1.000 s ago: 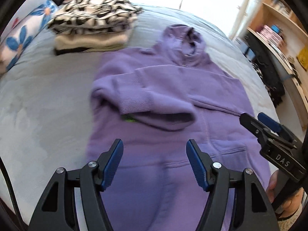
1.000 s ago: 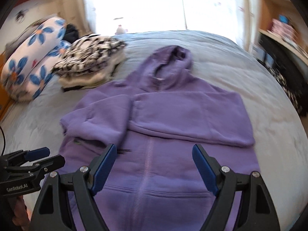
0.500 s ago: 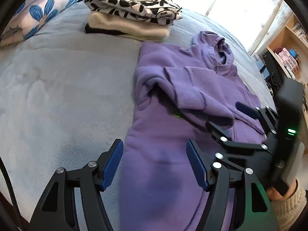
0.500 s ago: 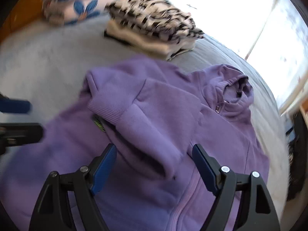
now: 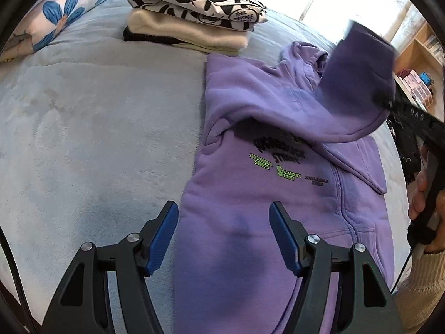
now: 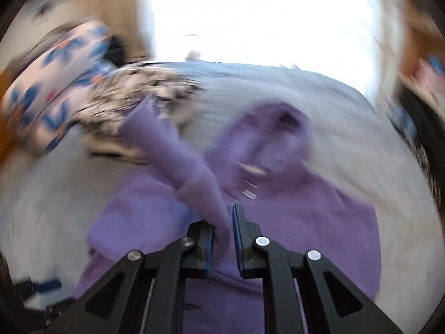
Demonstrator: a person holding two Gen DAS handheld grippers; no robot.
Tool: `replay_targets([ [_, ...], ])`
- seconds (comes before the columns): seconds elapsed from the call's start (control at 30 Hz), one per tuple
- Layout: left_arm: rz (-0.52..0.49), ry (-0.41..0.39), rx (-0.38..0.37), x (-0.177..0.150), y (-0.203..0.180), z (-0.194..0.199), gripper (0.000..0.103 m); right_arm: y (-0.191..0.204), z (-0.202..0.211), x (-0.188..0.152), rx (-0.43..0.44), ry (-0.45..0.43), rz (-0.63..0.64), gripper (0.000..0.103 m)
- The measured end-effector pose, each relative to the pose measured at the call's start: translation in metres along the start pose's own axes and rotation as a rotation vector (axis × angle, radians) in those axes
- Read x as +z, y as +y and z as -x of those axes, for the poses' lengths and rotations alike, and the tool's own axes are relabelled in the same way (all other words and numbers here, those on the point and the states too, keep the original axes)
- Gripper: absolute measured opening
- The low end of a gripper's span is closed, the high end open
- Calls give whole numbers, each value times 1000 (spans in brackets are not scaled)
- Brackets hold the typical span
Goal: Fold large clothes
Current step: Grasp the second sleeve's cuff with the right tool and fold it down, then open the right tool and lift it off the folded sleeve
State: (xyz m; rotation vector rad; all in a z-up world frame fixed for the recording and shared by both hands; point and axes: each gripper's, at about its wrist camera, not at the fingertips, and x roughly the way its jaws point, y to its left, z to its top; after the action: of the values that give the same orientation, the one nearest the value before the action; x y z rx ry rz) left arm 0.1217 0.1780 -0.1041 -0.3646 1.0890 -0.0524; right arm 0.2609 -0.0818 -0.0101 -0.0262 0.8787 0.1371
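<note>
A: Hand-held gripper on the left, black frame with blue pads (image 5: 224, 235): what is its state?

B: Its fingers stand wide apart with nothing between them. It hovers over the near hem of the purple fleece zip hoodie (image 5: 250, 194), straddling that garment's left edge, so the left pad (image 5: 164, 233) is over the pale grey plush bedspread (image 5: 97, 128) and the right pad over purple fabric.

A: Where does the hoodie lie?

B: Front up on the bedspread, hood at the far end, hem near the camera. Black and lime-green lettering (image 5: 281, 164) shows on the chest, left of the zip.

A: What sits at the far left?

B: A white pillow with blue flowers (image 5: 64, 14), and to its right a stack of folded clothes, black-and-white print over cream over black (image 5: 192, 14), just beyond the hoodie's left shoulder.

A: And the right-hand black gripper with blue pads (image 6: 224, 232)?

B: Its fingers are drawn together on the purple sleeve (image 6: 189, 172), pinching the fabric. In the left view the sleeve (image 5: 358, 83) is raised off the chest, above the hood, with the right gripper's black body at the far right edge. The right view is heavily blurred, so the exact part of the sleeve being gripped cannot be told.

A: Further right?

B: A wooden shelf unit (image 5: 417, 64) beside the bed; its contents are unclear.
</note>
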Motion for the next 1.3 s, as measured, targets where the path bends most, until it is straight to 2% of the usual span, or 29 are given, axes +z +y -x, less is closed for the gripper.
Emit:
replay_targets([
  [0.07, -10, 6, -1, -1, -2, -1, 66, -33, -20, -16, -18, 137, -100, 25],
  [0.13, -22, 13, 0, -2, -7, -3, 66, -57, -37, -40, -39, 247, -132, 33],
  [0.23, -40, 17, 5, -1, -13, -5, 66, -81, -43, -75, -66, 318, -128, 33],
  [0.37, -60, 27, -7, 8, -20, -9, 66, -111, -34, -88, -37, 312, -171, 35],
  [0.4, -64, 25, -7, 13, -22, -10, 66, -120, -32, -85, -24, 304, -196, 37],
  [0.47, -82, 12, -7, 27, -25, -13, 66, -133, -33, -80, 7, 292, -247, 50],
  [0.63, -98, 3, 13, 70, -27, -31, 66, -157, -53, -56, 89, 269, -361, 60],
  [0.77, -94, 28, 6, 104, -25, -58, 66, -163, -75, -42, 107, 281, -367, 60],
  [0.93, -35, 64, 41, 142, -8, -97, 66, -164, -104, -29, 125, 291, -354, 60],
  [1.03, -6, 98, 49, 151, 1, -118, 66, -168, -118, -25, 142, 289, -376, 61],
  [1.1, 25, 125, 28, 156, 9, -134, 66, -167, -123, -21, 139, 282, -373, 61],
  [1.17, 51, 120, 12, 158, 12, -140, 66, -164, -126, -19, 135, 269, -362, 62],
  [1.23, 51, 88, 5, 160, 10, -139, 47, -159, -125, -18, 124, 246, -327, 60],
  [1.27, 46, 81, -25, 161, 8, -139, 23, -154, -125, -17, 107, 237, -291, 52],
  [1.3, 47, 76, -27, 161, 6, -138, 19, -151, -125, -16, 104, 232, -261, 39],
])
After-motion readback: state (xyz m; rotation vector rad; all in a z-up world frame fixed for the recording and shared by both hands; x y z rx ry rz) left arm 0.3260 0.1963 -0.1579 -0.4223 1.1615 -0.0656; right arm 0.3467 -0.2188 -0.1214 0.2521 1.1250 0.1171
